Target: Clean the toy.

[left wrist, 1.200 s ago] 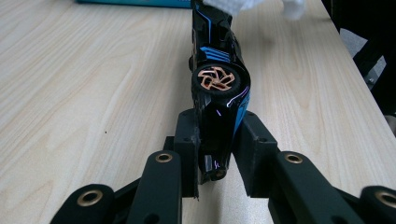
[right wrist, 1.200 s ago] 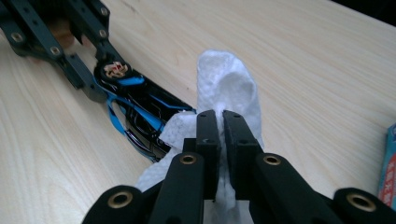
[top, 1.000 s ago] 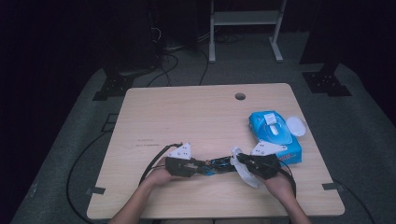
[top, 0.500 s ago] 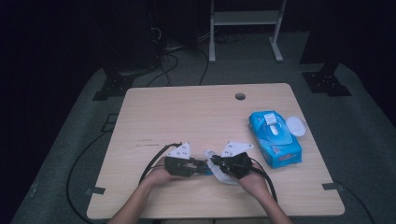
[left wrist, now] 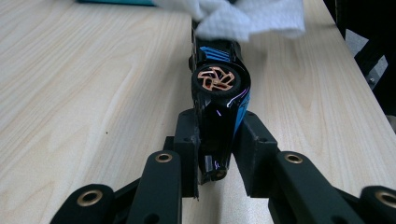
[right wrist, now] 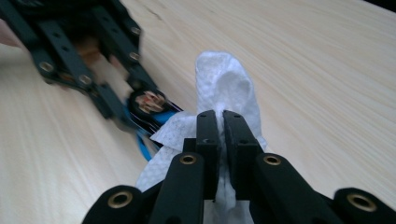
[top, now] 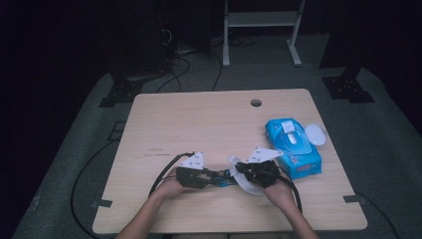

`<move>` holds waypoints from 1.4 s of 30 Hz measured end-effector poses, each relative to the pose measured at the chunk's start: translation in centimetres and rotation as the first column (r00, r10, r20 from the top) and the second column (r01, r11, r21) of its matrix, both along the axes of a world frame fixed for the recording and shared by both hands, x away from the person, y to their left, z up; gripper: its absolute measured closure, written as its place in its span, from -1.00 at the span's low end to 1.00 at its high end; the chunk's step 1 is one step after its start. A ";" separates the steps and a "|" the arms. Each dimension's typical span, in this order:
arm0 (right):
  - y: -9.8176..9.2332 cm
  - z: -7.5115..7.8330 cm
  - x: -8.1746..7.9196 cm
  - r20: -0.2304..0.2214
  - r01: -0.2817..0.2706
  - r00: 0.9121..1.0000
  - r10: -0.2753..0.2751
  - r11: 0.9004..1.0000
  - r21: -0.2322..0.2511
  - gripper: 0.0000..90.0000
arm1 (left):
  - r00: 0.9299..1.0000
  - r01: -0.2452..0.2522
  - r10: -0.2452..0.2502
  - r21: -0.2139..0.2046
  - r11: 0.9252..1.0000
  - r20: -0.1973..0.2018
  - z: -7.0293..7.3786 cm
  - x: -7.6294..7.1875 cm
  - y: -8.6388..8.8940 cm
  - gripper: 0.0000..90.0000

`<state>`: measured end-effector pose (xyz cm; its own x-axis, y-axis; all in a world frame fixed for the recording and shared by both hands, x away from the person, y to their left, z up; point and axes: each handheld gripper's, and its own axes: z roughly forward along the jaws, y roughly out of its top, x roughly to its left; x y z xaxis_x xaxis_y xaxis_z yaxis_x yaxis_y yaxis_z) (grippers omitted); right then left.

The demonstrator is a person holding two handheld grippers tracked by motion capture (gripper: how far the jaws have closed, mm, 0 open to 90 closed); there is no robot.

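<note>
Wiping looks to be the work in hand: the left gripper [left wrist: 212,154] has its fingers [left wrist: 180,140] closed on a small black and blue toy car [left wrist: 218,100], held on its side low over the wooden surface [top: 199,119] near the front edge, while the right gripper [right wrist: 220,122] has its fingers [right wrist: 206,133] pinched shut on a white wipe [right wrist: 224,86] just beside the car's far end. The car is likely hard, light plastic with a glossy skin, so it may slip or twist under a sideways rub; the present hold across the narrow body near one end seems sound, though the wheel [left wrist: 217,78] with its copper spokes should be spared from pressure. The wipe is soft, limp and probably damp, so it will drape and bunch rather than push, and it is best taken by a gathered fold, as now, leaving a loose flap free to drag along the bodywork. Counted: one car, one wipe in use, two grippers, one blue pack of wipes [top: 293,149] at the right of the surface, and one white oval thing [top: 316,134] just beside that pack, too small to name.
</note>
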<state>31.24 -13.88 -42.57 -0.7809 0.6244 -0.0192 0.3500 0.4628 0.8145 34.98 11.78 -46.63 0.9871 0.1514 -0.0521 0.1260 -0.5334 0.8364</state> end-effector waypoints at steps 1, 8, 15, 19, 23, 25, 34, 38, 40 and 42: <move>0.6 0.0 0.1 -0.003 -0.017 1.000 0.017 1.000 0.001 0.89 | 1.000 0.000 0.000 0.000 1.000 0.001 0.0 0.0 0.0 0.59; 3.8 0.8 0.1 -0.023 -0.100 0.995 0.101 0.993 0.059 0.89 | 1.000 0.001 -0.001 0.004 1.000 0.008 0.0 0.0 0.0 0.59; 4.3 0.2 0.3 -0.036 -0.113 0.993 0.114 0.993 0.015 0.89 | 1.000 0.004 -0.005 0.008 1.000 0.009 0.1 0.0 0.1 0.59; 2.4 0.3 0.5 -0.037 -0.068 0.997 0.068 0.998 0.010 0.89 | 1.000 0.006 -0.006 0.002 1.000 0.003 0.0 0.0 0.1 0.59; 0.3 0.3 0.7 -0.041 -0.024 0.999 0.024 1.000 0.003 0.89 | 1.000 0.007 -0.007 0.002 1.000 0.003 0.0 0.1 0.1 0.59; -0.5 0.3 0.7 -0.043 -0.007 0.999 0.007 1.000 0.002 0.89 | 1.000 0.008 -0.008 0.003 1.000 0.005 0.0 0.1 0.1 0.59; -3.1 0.5 0.6 -0.038 0.040 0.998 -0.040 0.999 -0.022 0.89 | 1.000 0.007 -0.007 -0.001 1.000 -0.001 0.0 0.2 0.3 0.59; -4.2 0.4 0.3 -0.043 0.063 0.997 -0.064 0.998 -0.014 0.89 | 1.000 0.008 -0.008 0.001 1.000 0.000 0.0 0.3 0.3 0.59; -4.5 0.4 0.2 -0.045 0.072 0.996 -0.072 0.997 -0.013 0.89 | 1.000 0.007 -0.007 0.001 1.000 -0.001 0.0 0.3 0.3 0.59; -4.4 0.4 0.2 -0.043 0.076 0.996 -0.076 0.997 -0.013 0.89 | 1.000 0.010 -0.010 0.005 1.000 0.000 0.0 0.3 0.3 0.59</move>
<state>31.46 -18.33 -42.13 -0.7315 0.6818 0.0060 0.4192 0.4428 0.7926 35.27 12.09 -46.60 0.9885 0.1422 -0.0514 0.1208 -0.5385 0.8339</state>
